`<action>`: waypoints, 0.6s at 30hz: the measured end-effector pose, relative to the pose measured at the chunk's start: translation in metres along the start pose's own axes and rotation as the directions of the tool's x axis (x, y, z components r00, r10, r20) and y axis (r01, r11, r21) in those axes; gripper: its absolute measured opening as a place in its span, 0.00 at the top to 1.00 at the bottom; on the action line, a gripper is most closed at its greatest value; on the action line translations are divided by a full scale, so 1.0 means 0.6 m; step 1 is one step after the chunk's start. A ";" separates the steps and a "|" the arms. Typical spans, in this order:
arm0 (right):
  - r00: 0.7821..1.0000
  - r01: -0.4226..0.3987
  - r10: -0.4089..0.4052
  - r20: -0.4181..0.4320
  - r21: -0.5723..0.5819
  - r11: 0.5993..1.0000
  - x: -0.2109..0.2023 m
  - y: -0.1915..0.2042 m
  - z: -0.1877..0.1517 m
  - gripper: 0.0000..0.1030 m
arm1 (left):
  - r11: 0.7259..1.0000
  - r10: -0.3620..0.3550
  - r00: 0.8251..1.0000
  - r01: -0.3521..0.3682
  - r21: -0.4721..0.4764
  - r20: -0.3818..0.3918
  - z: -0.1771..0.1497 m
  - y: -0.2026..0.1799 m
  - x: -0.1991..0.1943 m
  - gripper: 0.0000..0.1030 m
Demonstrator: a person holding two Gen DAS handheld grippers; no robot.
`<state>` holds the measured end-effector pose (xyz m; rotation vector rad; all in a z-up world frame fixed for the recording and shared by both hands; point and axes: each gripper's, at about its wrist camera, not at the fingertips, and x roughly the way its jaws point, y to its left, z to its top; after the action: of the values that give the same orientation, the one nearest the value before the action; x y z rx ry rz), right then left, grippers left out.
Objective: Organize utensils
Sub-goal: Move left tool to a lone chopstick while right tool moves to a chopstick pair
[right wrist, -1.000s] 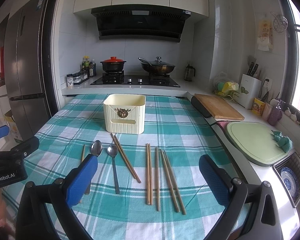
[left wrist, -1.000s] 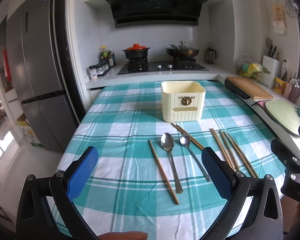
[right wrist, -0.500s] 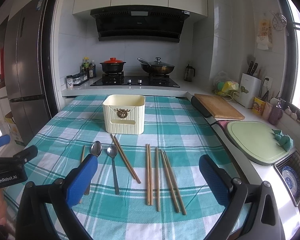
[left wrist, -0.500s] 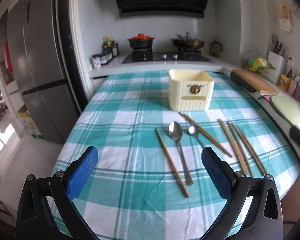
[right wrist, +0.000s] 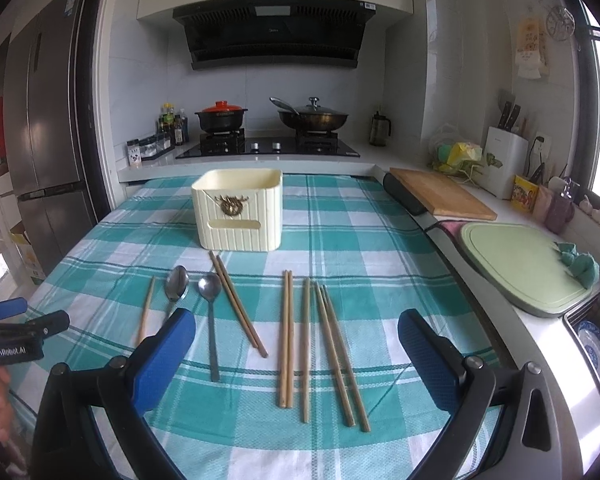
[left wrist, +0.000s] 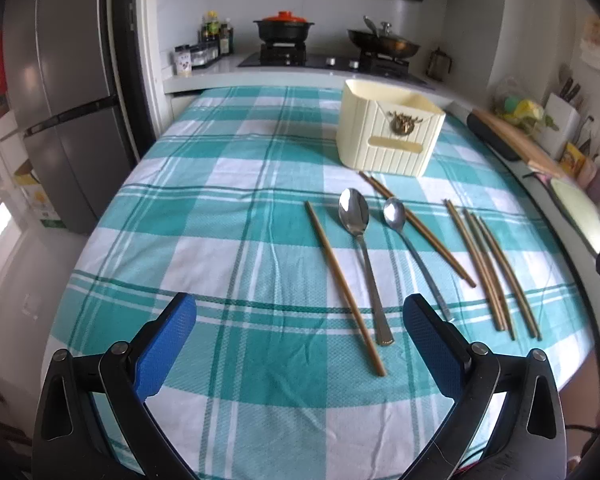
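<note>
Compared with one second ago, the left gripper (left wrist: pixel 300 344) has tilted downward and advanced over the table: the range hood has nearly left the top of its view, and the utensils sit larger and closer to its pads. The right gripper (right wrist: pixel 296 356) shows almost no change of position.

Both grippers hover above the checked tablecloth (left wrist: pixel 220 240) with jaws spread wide and nothing between them. No utensil has been lifted; the task is judged to be at its first step, the approach to a first pick.

Layout of the work items:
- Cream utensil holder (right wrist: pixel 238 214): upright, empty as far as its rim shows, standing beyond the row of utensils.
- Single chopstick (left wrist: pixel 344 288): leftmost item, lying just beside the large spoon (left wrist: pixel 364 264).
- Small spoon (left wrist: pixel 414 256): right of the large spoon, bowl toward the holder.
- Crossed pair of chopsticks (right wrist: pixel 238 302): tips near the holder's base.
- Group of five chopsticks (right wrist: pixel 320 344): directly ahead of the right gripper.

Next move, as judged: the left gripper lies nearest the single chopstick and the large spoon handle. It must lower until the pads straddle one item across its length, then close. These items are thin and lie flat on cloth, so the pads need to reach the fabric, or the item may slip or roll
</note>
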<state>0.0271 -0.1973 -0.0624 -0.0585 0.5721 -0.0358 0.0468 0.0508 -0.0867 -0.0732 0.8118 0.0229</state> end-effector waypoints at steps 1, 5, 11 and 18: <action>1.000 0.003 -0.003 -0.005 0.003 1.000 0.003 -0.002 -0.003 0.00 | 1.000 0.003 1.000 -0.003 0.005 -0.002 0.000 -0.003 0.005 0.00; 1.000 0.003 -0.003 -0.021 0.006 1.000 0.021 -0.019 -0.009 0.00 | 1.000 0.015 1.000 -0.014 0.018 -0.017 0.002 -0.015 0.025 0.00; 0.998 -0.021 0.022 -0.055 0.016 1.000 0.056 -0.060 -0.021 0.00 | 0.999 0.035 0.998 -0.034 0.019 -0.047 0.005 -0.017 0.056 0.00; 0.992 0.001 -0.001 -0.129 0.000 1.000 0.104 -0.104 -0.032 0.00 | 0.998 0.055 0.996 -0.054 0.016 -0.068 0.012 -0.014 0.085 0.00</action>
<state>0.0681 -0.2638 -0.1080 -0.0566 0.7019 -0.0413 0.0874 0.0424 -0.1182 -0.0382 0.8820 0.0664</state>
